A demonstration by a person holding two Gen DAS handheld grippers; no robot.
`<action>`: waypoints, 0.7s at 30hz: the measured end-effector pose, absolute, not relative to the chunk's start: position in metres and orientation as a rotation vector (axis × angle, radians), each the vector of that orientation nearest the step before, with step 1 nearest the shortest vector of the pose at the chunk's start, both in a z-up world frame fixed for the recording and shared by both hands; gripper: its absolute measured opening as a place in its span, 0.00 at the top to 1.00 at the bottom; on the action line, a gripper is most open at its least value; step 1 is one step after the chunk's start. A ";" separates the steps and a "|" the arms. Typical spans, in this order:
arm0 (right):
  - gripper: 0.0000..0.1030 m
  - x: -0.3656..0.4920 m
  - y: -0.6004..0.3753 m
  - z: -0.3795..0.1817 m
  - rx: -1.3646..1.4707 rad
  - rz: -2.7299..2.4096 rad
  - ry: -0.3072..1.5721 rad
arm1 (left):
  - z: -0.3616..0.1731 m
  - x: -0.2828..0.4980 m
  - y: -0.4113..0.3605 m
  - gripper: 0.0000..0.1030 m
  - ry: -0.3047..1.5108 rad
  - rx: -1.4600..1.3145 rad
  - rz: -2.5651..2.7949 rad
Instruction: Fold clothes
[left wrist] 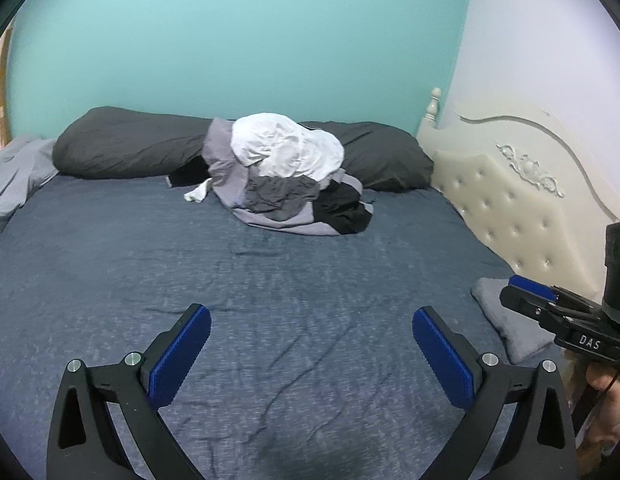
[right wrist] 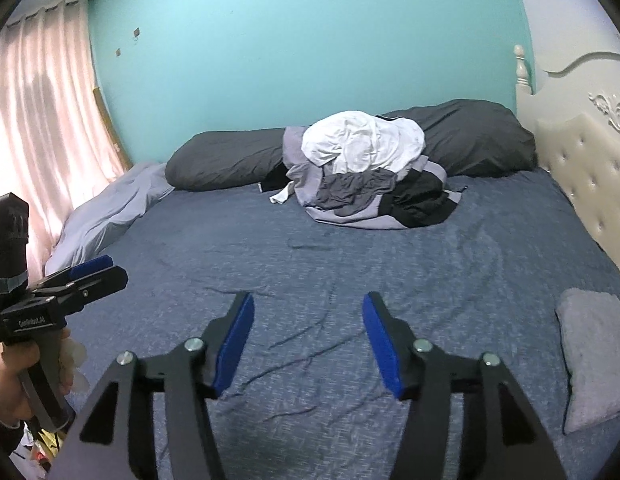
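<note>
- Two grippers hang over the blue bedsheet [left wrist: 270, 280], both empty: the left gripper [left wrist: 311, 334] has its blue pads [left wrist: 178, 356] spread wide, and the right gripper [right wrist: 308, 340] stands a little narrower but plainly parted, nothing between its fingers.
- A heap of crumpled clothes [left wrist: 282, 176], white on top with grey and black beneath, lies at twelve o'clock from both grippers, against the dark pillows [left wrist: 122, 144].
- One folded grey piece [right wrist: 594, 356] rests flat at about three o'clock of the right gripper, near the headboard [left wrist: 510, 208], well apart from the heap.
- The step in hand looks like a pause between garments, with bare sheet below the fingers.
- The next move likely calls for a long reach toward twelve o'clock, pinching a single layer off the heap's top so that the others do not drag along.
</note>
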State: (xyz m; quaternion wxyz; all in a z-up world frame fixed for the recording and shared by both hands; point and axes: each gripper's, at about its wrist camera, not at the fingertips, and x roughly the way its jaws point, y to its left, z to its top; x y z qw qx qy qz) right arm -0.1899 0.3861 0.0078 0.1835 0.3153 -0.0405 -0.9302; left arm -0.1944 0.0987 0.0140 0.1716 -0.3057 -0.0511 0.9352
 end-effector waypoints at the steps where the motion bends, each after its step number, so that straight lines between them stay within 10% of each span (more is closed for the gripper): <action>1: 0.42 -0.189 0.382 0.008 0.887 -2.620 -0.112 | 0.014 -0.195 0.095 0.00 -0.146 -0.871 2.660; 21: 0.41 -0.175 0.333 0.016 0.849 -2.577 -0.070 | 0.024 -0.174 0.052 0.00 -0.070 -0.900 2.818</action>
